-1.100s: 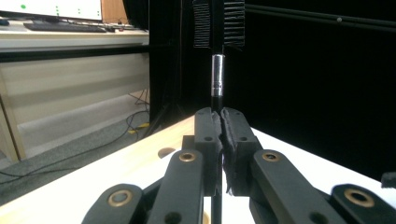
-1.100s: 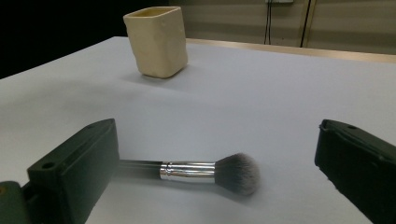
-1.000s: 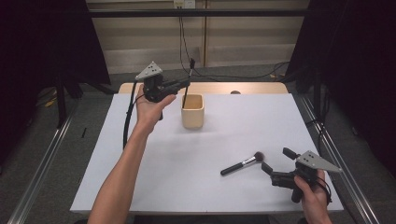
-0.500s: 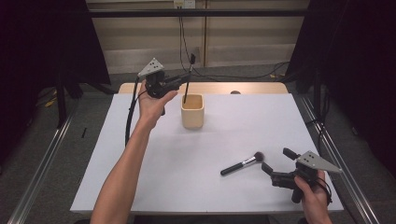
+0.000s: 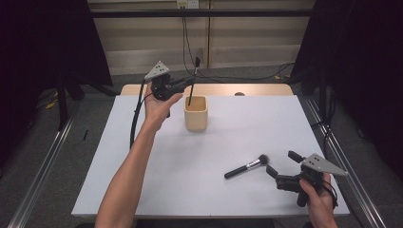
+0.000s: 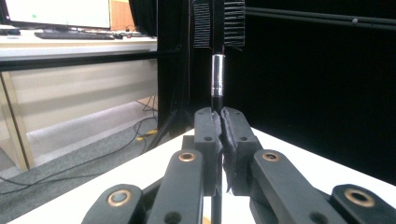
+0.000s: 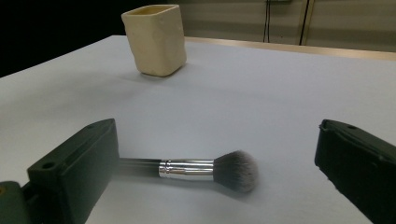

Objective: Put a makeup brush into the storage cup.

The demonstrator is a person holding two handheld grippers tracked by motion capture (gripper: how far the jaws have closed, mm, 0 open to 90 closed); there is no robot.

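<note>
My left gripper [image 5: 190, 81] is shut on a black brush [image 5: 192, 89] and holds it upright. The handle's lower end dips into the mouth of the cream cup [image 5: 196, 116] at the back middle of the table. In the left gripper view the jaws [image 6: 219, 122] pinch the black handle just under the brush's silver ferrule [image 6: 217, 79]. A second brush [image 5: 246, 166], with a black handle and a soft grey head, lies flat at the front right. My right gripper [image 5: 279, 162] rests open just right of it. In the right gripper view that brush [image 7: 205, 169] lies between the wide jaws [image 7: 215, 135], untouched.
The white table top [image 5: 142, 180] has free room on its left and middle. A wooden strip [image 5: 266, 89] runs along the far edge. Cables hang behind it, and metal rails [image 5: 43, 175] flank both sides on the floor.
My left gripper has shifted slightly right and down with its brush, so the handle end sits lower in the cup. The right gripper and the lying brush have stayed still.
</note>
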